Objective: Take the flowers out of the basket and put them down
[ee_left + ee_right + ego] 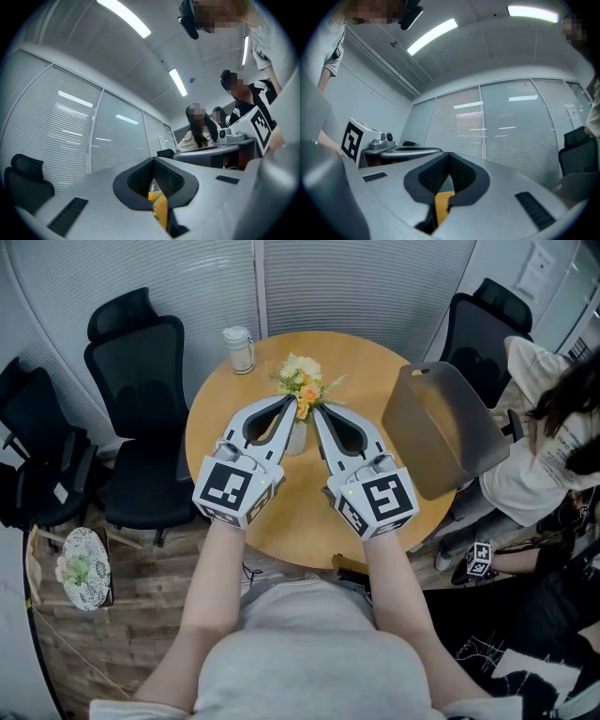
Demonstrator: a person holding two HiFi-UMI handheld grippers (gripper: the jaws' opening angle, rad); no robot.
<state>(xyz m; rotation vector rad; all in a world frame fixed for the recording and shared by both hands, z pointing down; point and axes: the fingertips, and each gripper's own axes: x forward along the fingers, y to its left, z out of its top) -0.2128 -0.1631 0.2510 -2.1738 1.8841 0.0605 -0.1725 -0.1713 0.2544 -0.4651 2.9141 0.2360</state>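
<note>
A small bunch of cream and orange flowers (302, 379) stands in a pale basket (296, 438) near the middle of the round wooden table (281, 512). My left gripper (289, 401) and right gripper (316, 412) hover over the table on either side of the bunch, with their tips meeting close to the blossoms. Both are shut with nothing between the pads. In the left gripper view the left gripper (153, 161) shows only a sliver of orange flower through the gap behind its tips. The right gripper (449, 157) shows only table colour there. Most of the basket is hidden by the grippers.
A lidded white cup (240, 350) stands at the table's far left edge. A grey chair back (441, 427) leans against the table's right side. Black office chairs (141, 418) stand at the left and far right. A seated person (544, 456) is at the right.
</note>
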